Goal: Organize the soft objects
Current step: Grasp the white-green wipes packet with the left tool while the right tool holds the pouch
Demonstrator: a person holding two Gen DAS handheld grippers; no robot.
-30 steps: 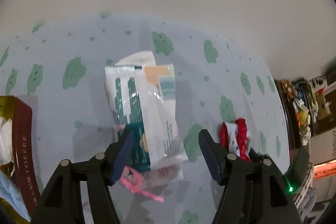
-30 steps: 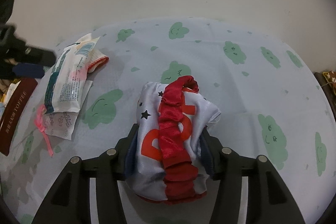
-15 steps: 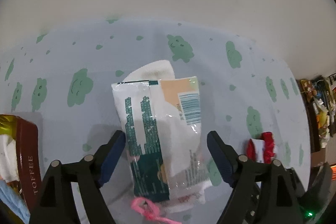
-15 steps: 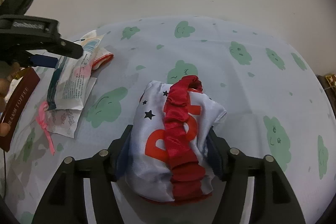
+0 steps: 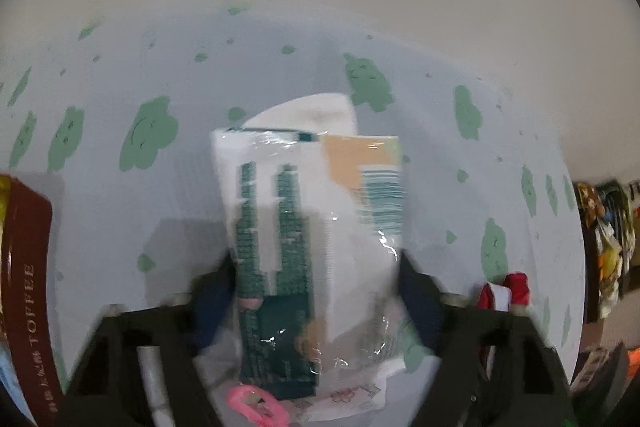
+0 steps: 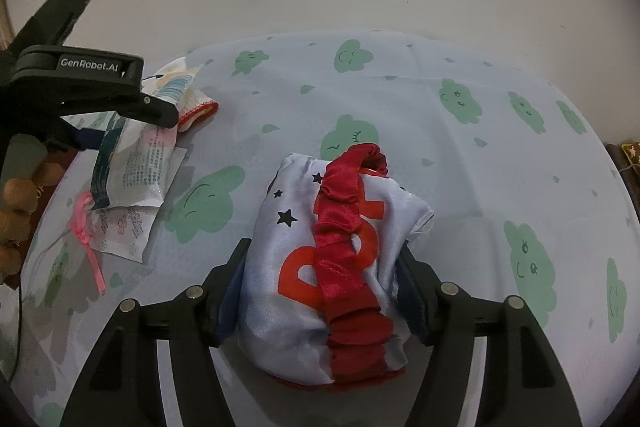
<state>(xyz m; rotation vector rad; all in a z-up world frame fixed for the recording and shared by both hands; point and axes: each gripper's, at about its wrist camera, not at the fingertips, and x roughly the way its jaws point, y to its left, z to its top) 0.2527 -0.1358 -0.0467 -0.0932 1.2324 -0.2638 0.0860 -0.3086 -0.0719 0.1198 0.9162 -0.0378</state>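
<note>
— Right wrist view first: what do we have on the cloud-print sheet?

— Our right gripper straddles the satin pouch, white with red lettering and a red ruched band, near the sheet's front edge. Its jaws are opening, the pads beside the fabric.

— And toward the left edge?

— Our left gripper comes down over the sock packet. Its jaws are closing, the packet between them, though blur hides whether the pads touch. A pink ribbon lies just beside it.
</note>
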